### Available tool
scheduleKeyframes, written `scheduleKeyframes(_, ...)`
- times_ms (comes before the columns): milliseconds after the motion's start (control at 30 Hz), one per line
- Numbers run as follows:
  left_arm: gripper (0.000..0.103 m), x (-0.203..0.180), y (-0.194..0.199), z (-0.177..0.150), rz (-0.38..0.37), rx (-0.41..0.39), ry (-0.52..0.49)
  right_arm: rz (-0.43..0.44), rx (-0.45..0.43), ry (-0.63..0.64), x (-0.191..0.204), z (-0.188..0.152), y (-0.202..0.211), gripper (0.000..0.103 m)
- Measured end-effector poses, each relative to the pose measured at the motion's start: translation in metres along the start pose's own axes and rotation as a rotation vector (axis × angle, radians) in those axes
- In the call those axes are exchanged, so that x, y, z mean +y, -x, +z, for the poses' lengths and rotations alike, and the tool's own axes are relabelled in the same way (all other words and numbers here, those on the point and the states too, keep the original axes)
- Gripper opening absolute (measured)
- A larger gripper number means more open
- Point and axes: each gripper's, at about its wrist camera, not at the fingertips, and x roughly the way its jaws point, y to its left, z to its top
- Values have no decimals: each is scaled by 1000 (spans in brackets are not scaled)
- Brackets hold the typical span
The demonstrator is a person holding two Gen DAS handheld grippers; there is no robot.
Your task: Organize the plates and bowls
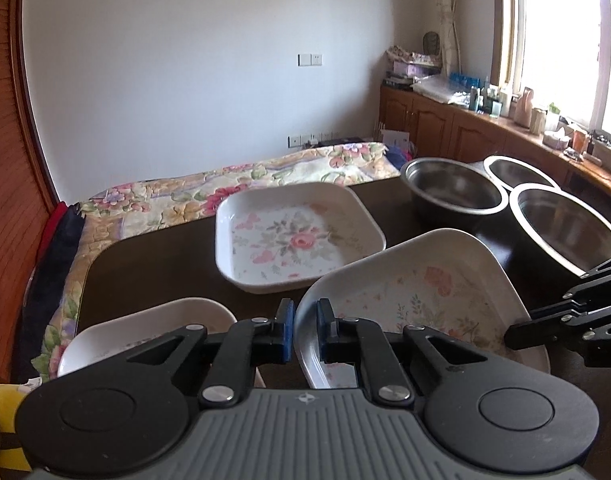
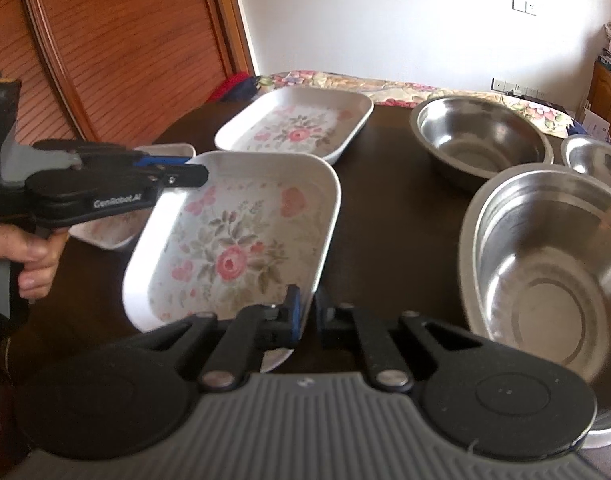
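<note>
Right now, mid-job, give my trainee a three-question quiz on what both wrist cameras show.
1. True or false: the lifted floral plate is gripped at opposite rims by the left gripper and the right gripper.
2. How many steel bowls stand on the dark table? A) two B) three C) four
3. Fill in: the far floral plate lies ____ on the table.

Key: 1 true; 2 B, the nearest being the big steel bowl; 3 flat.

We see a dark table (image 2: 385, 184), far plate (image 2: 295, 126) at its back, three steel bowls (image 2: 479, 136) right of that plate, small dish (image 1: 145, 328) near-left of it
</note>
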Motion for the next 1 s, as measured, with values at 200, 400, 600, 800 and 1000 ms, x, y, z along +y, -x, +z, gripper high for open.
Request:
scheduleKeyframes(200, 39, -14, 22, 6, 2, -32, -16, -1, -35, -7, -1, 1, 15, 7)
scheduleKeyframes(400, 39, -27, 49, 7, 7, -62, -14, 9, -70, -6, 0, -4, 34, 7)
scheduleKeyframes(600, 39, -43, 82, 2, 33, -92, -30, 26, -117, -13, -2, -9, 60, 6)
scheduleKeyframes(800, 39, -51, 104, -24, 62, -74, -22, 54, -133, -8, 5, -23, 75, 6)
scheduleKeyframes(1000, 39, -53, 103, -50, 79, -32, 13, 97, -111, -9, 13, -46, 73, 6)
